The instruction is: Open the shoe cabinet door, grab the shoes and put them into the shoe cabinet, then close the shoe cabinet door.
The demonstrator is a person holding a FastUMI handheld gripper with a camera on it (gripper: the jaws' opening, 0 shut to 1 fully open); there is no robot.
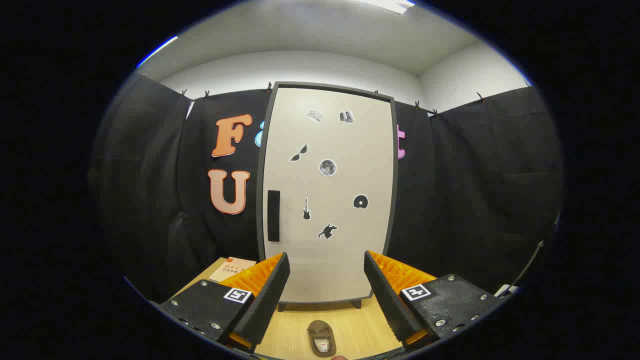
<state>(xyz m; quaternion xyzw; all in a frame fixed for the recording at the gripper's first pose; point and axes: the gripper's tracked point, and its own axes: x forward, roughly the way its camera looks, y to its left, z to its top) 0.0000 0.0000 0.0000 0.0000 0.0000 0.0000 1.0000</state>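
One brown shoe [321, 338] lies on the light wooden tabletop [295, 335], toe pointing far, between the spread, empty jaws of the gripper [326, 272]. Beyond them stands the beige shoe cabinet door [327, 195], shut, its black vertical handle [273, 215] far-left of the jaws.

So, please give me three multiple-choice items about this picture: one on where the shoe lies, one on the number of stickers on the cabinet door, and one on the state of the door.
1. Where is the shoe?
A. on the floor between the claw's fingers
B. inside the cabinet
C. on top of the cabinet

2. How many stickers are on the cabinet door?
A. three
B. seven
C. twelve

3. What is the door's state?
A. swung wide open
B. shut
C. taken off

Answers:
1 A: it lies on the wooden floor, with the open claw spread to either side.
2 B: seven dark stickers can be counted.
3 B: the door sits flat in its frame, handle untouched.
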